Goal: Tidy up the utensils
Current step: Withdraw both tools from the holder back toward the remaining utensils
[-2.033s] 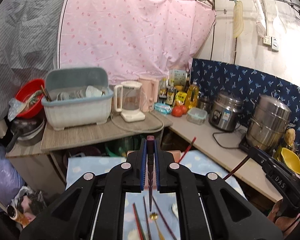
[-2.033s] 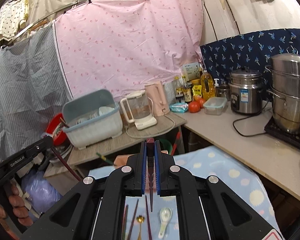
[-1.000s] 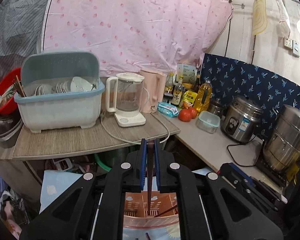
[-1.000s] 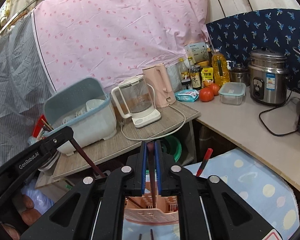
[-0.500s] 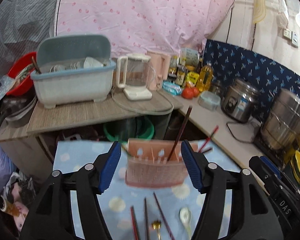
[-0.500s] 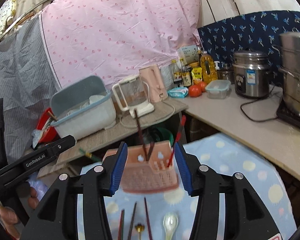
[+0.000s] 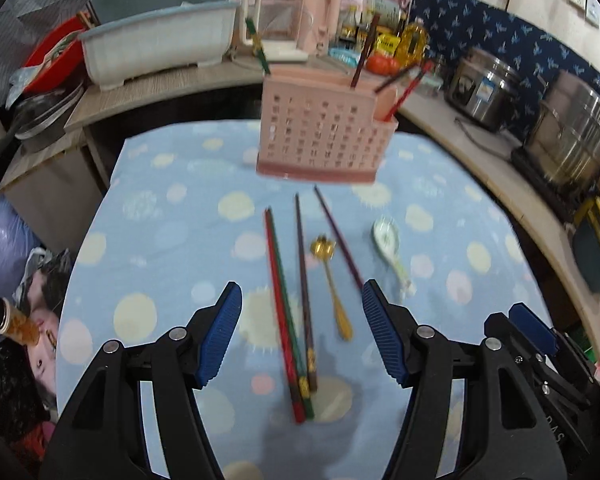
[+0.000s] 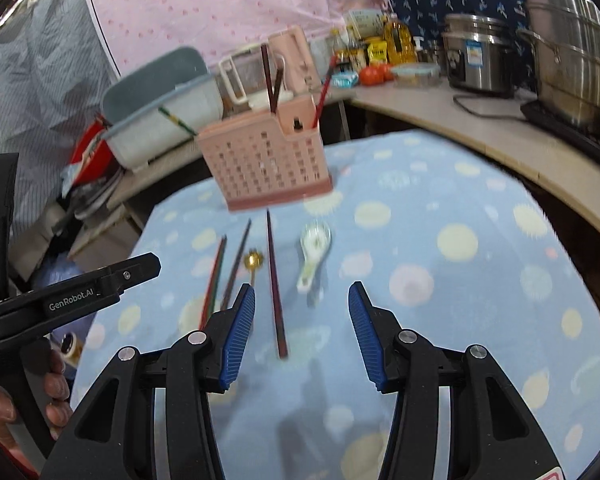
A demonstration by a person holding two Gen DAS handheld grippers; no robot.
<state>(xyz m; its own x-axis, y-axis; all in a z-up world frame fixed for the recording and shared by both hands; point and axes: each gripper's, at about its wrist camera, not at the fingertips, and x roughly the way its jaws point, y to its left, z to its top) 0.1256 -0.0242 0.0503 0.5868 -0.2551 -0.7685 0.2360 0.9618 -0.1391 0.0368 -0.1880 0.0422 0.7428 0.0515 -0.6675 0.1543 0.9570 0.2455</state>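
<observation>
A: How much room was there?
B: The blue dotted cloth (image 7: 160,240) lay bare either side of the utensils, and the counter (image 8: 480,136) edged its right.

A: The grippers?
B: Left gripper (image 7: 302,334) and right gripper (image 8: 302,334) both stood wide, empty.

A: The utensils?
B: 4 chopsticks (image 7: 302,280), gold spoon (image 7: 332,280) and white spoon (image 7: 390,248) lay lengthwise toward the pink holder (image 7: 320,136).
</observation>
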